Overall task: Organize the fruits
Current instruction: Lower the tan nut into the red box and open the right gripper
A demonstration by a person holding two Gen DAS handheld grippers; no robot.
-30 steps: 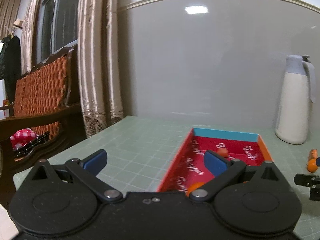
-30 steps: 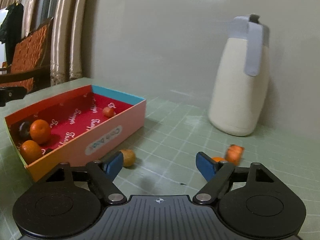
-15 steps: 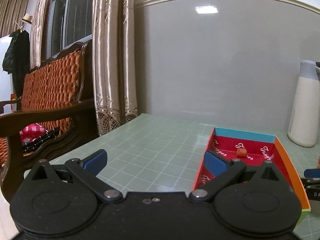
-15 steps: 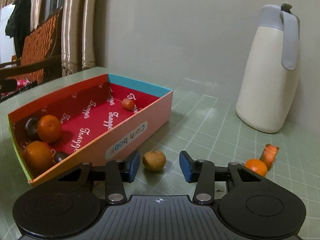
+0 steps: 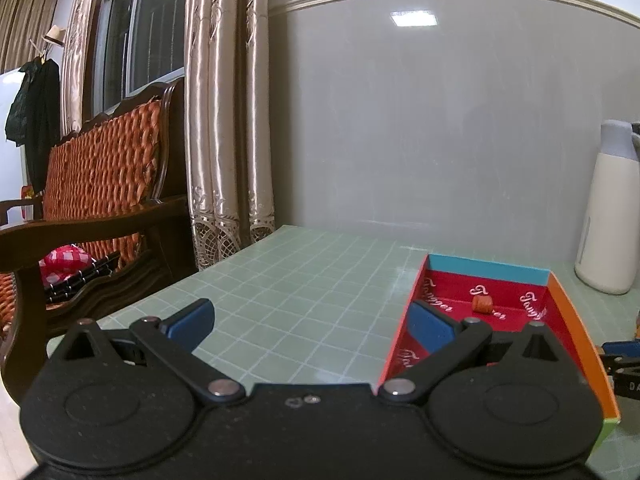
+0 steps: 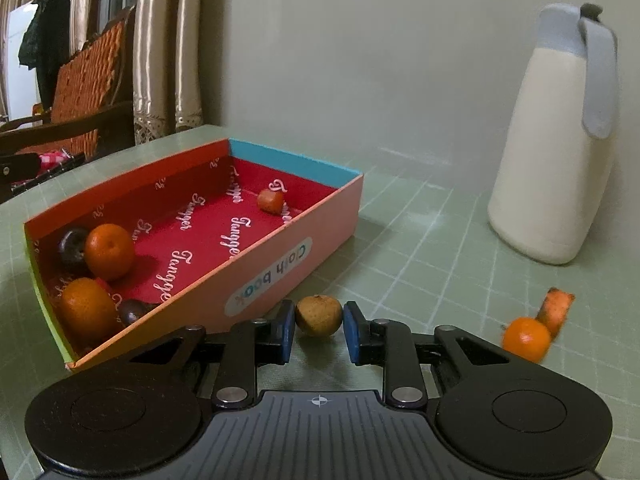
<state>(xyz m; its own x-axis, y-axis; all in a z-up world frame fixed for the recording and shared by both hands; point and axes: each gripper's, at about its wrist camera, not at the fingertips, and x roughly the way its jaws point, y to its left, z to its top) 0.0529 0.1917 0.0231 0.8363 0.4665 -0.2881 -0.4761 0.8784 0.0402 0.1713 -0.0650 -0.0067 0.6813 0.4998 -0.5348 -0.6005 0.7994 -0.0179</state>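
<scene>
A red-lined open box (image 6: 276,256) lies on the green tiled table; it holds two oranges (image 6: 109,251), two dark fruits (image 6: 73,242) and a small red fruit (image 6: 271,200). My right gripper (image 6: 319,326) has its blue pads closed against a small brown fruit (image 6: 319,315) on the table beside the box. An orange (image 6: 526,338) and an orange-red piece (image 6: 556,310) lie to the right. My left gripper (image 5: 308,320) is open and empty over the table, left of the box (image 5: 568,308).
A white thermos jug (image 6: 556,160) stands at the back right, also seen in the left wrist view (image 5: 608,220). A wooden bench with an orange cushion (image 5: 100,184) and curtains (image 5: 224,120) stand left of the table edge.
My right gripper moved forward to the brown fruit and closed its pads around it. My left gripper swung left and back, so the box slid to the right of its view.
</scene>
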